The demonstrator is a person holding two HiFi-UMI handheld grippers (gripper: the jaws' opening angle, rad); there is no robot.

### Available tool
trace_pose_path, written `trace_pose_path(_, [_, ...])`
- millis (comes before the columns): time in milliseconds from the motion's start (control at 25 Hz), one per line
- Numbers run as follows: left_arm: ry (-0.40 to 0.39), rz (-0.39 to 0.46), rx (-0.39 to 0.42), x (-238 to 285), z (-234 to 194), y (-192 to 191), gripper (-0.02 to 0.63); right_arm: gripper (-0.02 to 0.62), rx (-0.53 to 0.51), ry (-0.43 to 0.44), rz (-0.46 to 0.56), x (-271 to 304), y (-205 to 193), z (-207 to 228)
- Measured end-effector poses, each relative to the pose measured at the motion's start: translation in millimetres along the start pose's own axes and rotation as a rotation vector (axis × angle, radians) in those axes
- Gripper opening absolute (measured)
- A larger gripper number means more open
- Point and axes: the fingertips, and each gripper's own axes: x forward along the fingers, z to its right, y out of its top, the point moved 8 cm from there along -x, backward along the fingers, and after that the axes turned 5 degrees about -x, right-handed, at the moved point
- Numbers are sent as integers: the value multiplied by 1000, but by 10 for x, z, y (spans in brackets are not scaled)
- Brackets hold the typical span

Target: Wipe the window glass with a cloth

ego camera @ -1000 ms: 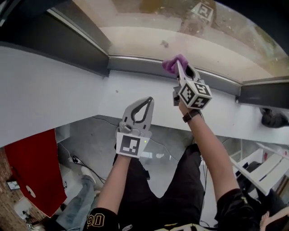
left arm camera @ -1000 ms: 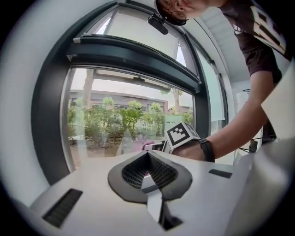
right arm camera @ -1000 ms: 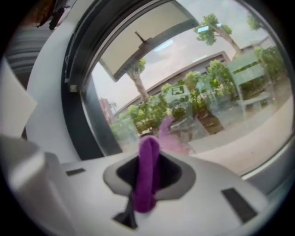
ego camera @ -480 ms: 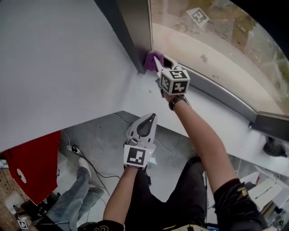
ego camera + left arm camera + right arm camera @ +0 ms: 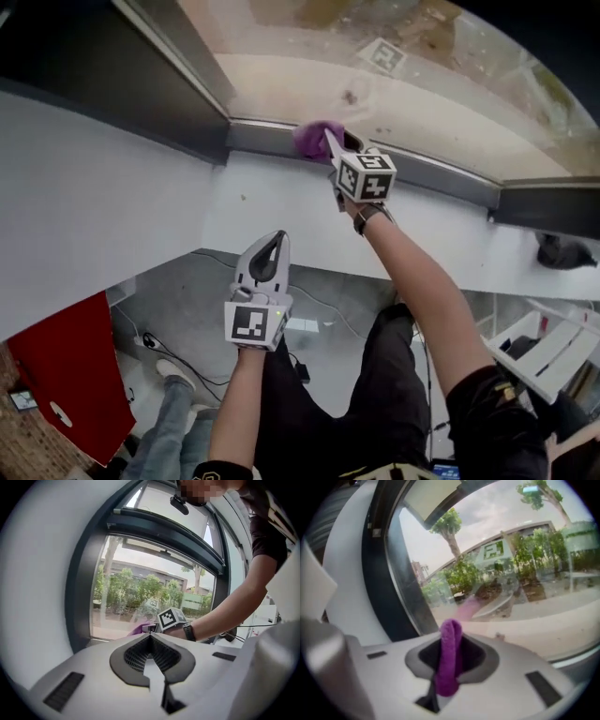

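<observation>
A: Head view, first entry?
B: Right gripper [image 5: 328, 142], jaws pinching a purple cloth [image 5: 315, 138]. The cloth sits at the bottom edge of the window glass [image 5: 441, 103], by the dark lower frame [image 5: 441, 175], near the left corner. The glass runs open to the right.
A: Second entry?
B: Left gripper [image 5: 278, 236], low before the white wall [image 5: 112, 187], well apart from the window glass.
A: Left gripper view?
B: Jaws pressed together, nothing between them. The cloth and right gripper show ahead at the lower frame.
A: Right gripper view?
B: The cloth stands folded between the jaws. Dark side frame [image 5: 401, 588] at left, open glass at right.
A: Markings?
B: Black-and-white square marker on each cube [image 5: 366, 175]; one is mirrored in the glass.
</observation>
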Motion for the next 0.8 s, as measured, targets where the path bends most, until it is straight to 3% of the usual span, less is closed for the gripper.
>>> trace_pose_path(200, [-145,-47,53,672,926,-171,15,69,125,-139,17,-1016,-244,1280])
trace_pose_path(360, [-250,-56,69,1053,1724,-258,15,69,180,-317,41,-2002,-360,2387])
trace_pose_path(520, [-350,-65,79,1296,2251,-380,15,69,284,-521,97,-2868,-435,3196])
trace_pose_path(640, [-366,-54,7,1360,2448,-382,15,70,475,-566,174,-3294,-405,3382])
trace_pose_path(720, [-353,-62,-48,1254,2492,-298,15,69,579,-535,220,-3529,-333,3124])
trace_pose_path(800, [-345,-79,-56,1076,2507,-156,15,71,557,-482,222,-3748,-194,2690])
